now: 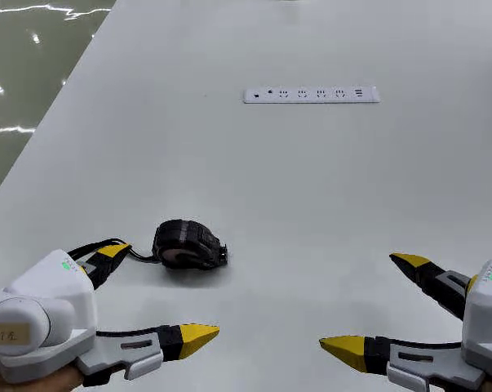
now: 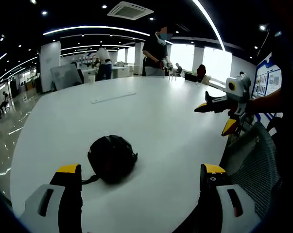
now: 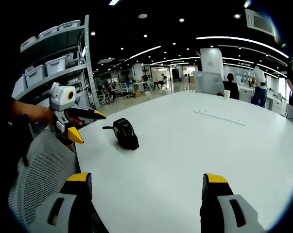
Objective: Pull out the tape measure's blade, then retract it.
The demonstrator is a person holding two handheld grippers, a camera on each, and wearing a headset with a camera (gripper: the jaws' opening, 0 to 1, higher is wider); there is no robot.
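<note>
Though apart, tape measure (image 1: 188, 243) near claw (image 1: 164, 289)

This is a large open-plan office. A wide white table (image 1: 311, 180) carries a power strip (image 1: 311, 95), and a glossy floor (image 1: 25, 82) lies beside it. Overhead run long light strips (image 3: 233, 39), spotlights and a ceiling air-conditioning vent (image 2: 129, 9). A mesh chair (image 3: 44, 165) stands at the table edge, beside a metal rack (image 3: 54, 73) of storage bins (image 3: 37, 75). Farther back are rows of desks (image 3: 146, 85), people (image 2: 158, 56) standing or sitting, and bright windows (image 2: 216, 63).
</note>
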